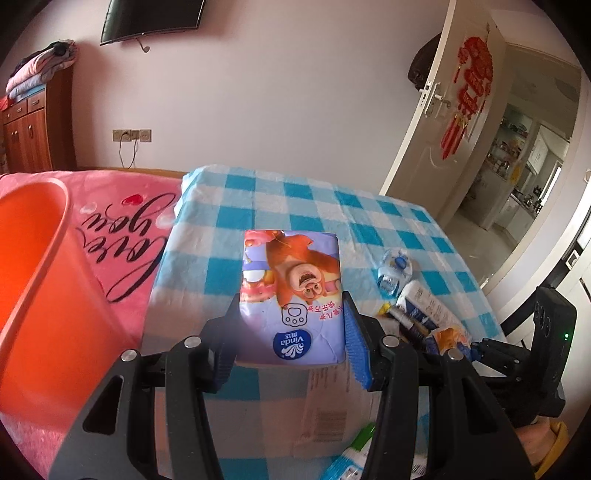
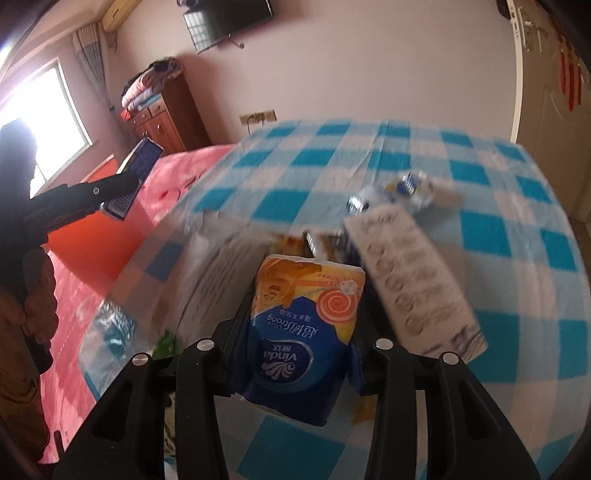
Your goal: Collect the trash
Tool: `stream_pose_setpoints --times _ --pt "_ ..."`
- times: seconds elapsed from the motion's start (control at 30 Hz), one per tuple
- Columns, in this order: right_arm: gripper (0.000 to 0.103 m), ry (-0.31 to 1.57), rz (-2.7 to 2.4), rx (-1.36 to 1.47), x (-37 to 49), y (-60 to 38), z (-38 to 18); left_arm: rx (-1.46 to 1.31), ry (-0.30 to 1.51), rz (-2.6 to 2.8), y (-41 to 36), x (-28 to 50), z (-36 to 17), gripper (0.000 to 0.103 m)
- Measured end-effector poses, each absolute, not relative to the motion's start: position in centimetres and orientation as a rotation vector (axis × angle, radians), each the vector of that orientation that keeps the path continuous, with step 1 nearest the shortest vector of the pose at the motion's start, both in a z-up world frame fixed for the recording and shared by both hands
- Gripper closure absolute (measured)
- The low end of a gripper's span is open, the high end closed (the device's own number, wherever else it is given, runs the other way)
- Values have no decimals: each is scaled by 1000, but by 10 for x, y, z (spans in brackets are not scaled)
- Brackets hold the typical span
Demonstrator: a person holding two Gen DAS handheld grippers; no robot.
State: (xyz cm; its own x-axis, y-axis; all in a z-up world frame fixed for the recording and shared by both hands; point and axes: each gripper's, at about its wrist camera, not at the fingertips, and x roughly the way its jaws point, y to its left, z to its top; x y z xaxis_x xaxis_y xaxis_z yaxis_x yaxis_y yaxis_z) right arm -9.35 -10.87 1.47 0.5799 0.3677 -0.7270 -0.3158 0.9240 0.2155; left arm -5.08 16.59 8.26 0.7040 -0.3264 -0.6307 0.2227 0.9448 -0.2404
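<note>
Tissue pack (image 1: 291,295) sits clamped between left tongs (image 1: 291,325), angled downward; right tongs (image 2: 301,332) pinch another Vinda pack (image 2: 304,325) above desk (image 2: 517,229).

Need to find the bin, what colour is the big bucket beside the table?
Orange bucket, clearest in the left wrist view.

A home bedroom is shown by a bed under a pink blanket (image 1: 122,236), a wall-mounted television (image 1: 151,18), a wooden cabinet (image 1: 33,133) stacked with folded bedding, and a door (image 1: 436,122) hung with red decorations.
</note>
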Motion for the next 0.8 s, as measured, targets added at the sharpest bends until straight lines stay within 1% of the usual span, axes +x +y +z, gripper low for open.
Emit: stream_pose_setpoints --times 0.03,0.1,0.2,0.5,0.67,0.8 --pt "53 871 403 66 -94 -108 13 -151 736 -309 166 -53 79 51" --pt "44 870 404 80 -97 -109 11 -147 743 -308 165 -58 73 51" --pt "35 852 415 93 -104 -110 16 -152 749 -303 168 -65 66 51" --pt "33 826 590 23 -149 -69 31 -138 758 -298 173 -88 57 51" --pt "33 876 662 -98 -169 -31 14 -125 758 -304 174 -99 57 51" --pt "33 894 648 -149 -171 -21 1 -128 760 -304 180 -108 56 51"
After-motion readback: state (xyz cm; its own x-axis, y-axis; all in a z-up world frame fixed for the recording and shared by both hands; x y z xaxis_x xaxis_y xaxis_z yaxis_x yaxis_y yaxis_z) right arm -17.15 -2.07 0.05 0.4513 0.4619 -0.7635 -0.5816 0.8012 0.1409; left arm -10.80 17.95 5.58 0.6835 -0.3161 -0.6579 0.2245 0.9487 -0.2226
